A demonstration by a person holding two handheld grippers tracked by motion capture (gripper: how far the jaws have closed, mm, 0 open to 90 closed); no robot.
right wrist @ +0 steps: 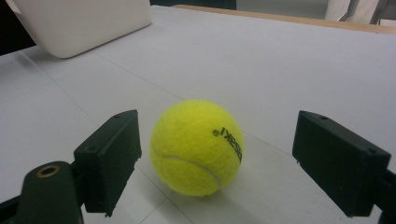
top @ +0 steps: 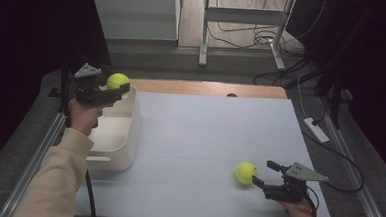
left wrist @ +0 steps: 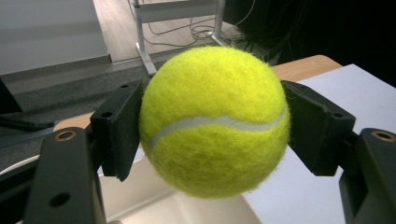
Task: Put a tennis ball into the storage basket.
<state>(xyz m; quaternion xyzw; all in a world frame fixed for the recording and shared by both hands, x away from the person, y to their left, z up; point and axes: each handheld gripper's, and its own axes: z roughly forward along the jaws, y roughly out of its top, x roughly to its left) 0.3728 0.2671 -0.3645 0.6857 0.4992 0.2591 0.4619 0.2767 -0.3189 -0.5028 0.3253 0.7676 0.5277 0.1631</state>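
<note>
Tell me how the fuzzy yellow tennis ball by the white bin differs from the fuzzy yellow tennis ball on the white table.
The fuzzy yellow tennis ball by the white bin is clamped in the left gripper and held in the air above the white plastic bin; the fuzzy yellow tennis ball on the white table rests on the white table between the open jaws of the right gripper, apparently untouched. The table ball shows black lettering; the held one shows a white seam. Both look alike in colour and size.

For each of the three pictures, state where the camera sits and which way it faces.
High view: above the table, looking forward and down; forearms, both grippers.
Left gripper view: on the left gripper, its fingers clamping a tennis ball above the white bin.
Right gripper view: on the right gripper, open around the second ball, shared with the high view.
</note>
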